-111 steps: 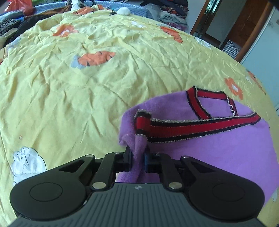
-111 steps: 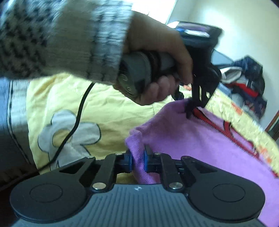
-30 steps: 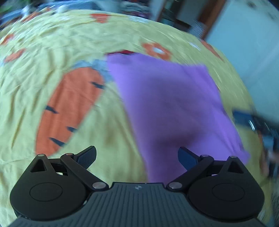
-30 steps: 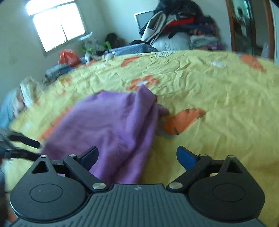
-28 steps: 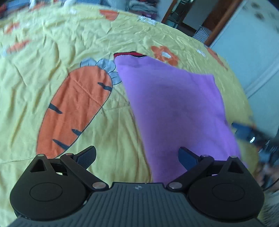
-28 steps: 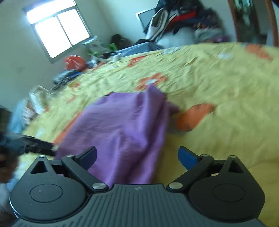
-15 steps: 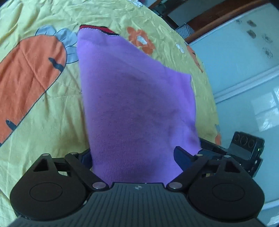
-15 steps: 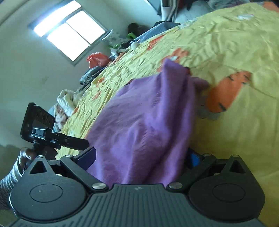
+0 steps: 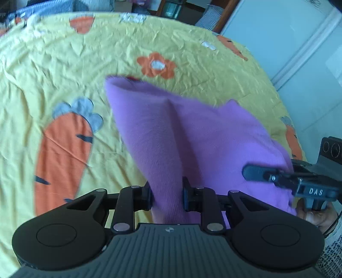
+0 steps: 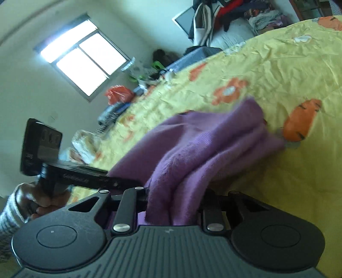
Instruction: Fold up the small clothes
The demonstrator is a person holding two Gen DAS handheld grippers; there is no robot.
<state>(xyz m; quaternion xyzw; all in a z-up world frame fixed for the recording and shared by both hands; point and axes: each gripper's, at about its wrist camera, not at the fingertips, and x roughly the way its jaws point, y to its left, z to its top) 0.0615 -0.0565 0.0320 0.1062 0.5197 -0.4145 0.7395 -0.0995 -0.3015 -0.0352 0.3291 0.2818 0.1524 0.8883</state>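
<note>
currently both tongs pinching the purple garment [image 9: 192, 132] over the yellow bedsheet [image 9: 64, 64].

left tongs [image 9: 167, 195] closing, pads bunching a ridge of purple knit between them; right tongs [image 10: 174, 203] also closing on a thick fold of the same cloth. near edge of the garment is raised at both tongs, far end with a bit of red trim rests on the sheet beside a carrot print [image 9: 64, 149] and an orange flower print [image 9: 157, 65]. only legible text: "das" on the other gripper body, seen in the left wrist view. clothes pile [image 10: 230, 15] behind the bed, window [image 10: 82, 55] on the wall.
</note>
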